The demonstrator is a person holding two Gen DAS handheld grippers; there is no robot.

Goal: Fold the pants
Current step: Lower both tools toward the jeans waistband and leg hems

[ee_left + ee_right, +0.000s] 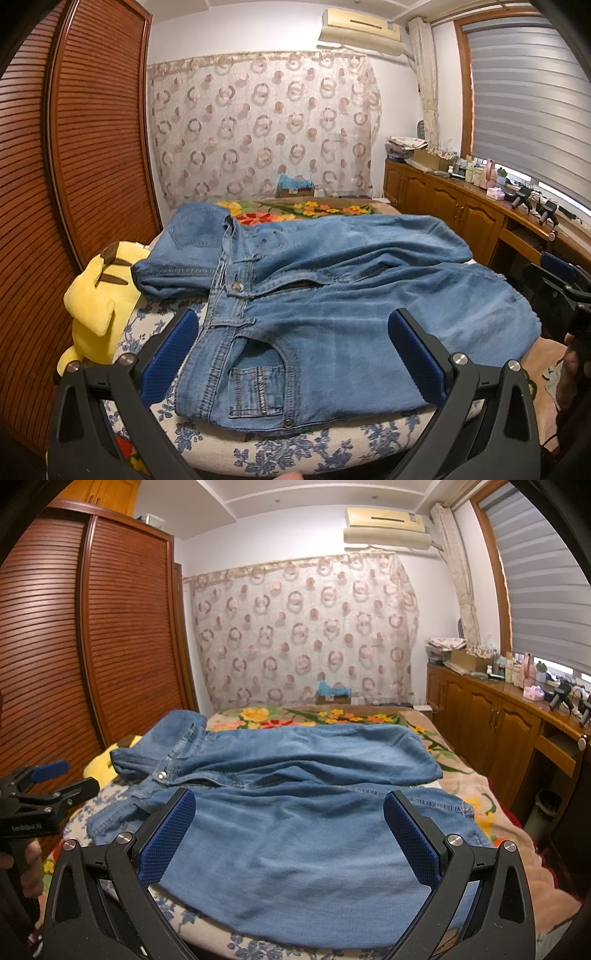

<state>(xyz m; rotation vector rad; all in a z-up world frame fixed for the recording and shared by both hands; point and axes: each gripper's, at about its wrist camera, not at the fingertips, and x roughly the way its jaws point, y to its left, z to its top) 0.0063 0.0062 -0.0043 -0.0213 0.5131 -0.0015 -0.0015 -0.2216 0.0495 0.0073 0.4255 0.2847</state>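
Blue denim pants point(332, 295) lie spread on the bed, waistband to the left, legs folded back on themselves toward the right. They also show in the right wrist view point(295, 812). My left gripper point(291, 354) is open and empty, hovering over the waistband and front pocket. My right gripper point(290, 838) is open and empty, over the near leg fabric. The right gripper shows at the right edge of the left wrist view point(565, 288); the left gripper shows at the left edge of the right wrist view point(40, 794).
A yellow plush toy point(96, 306) sits at the pants' left by the wooden louvred wardrobe point(92, 129). The bed has a floral cover point(461, 771). A wooden cabinet point(461, 206) with bottles runs along the right wall under the window.
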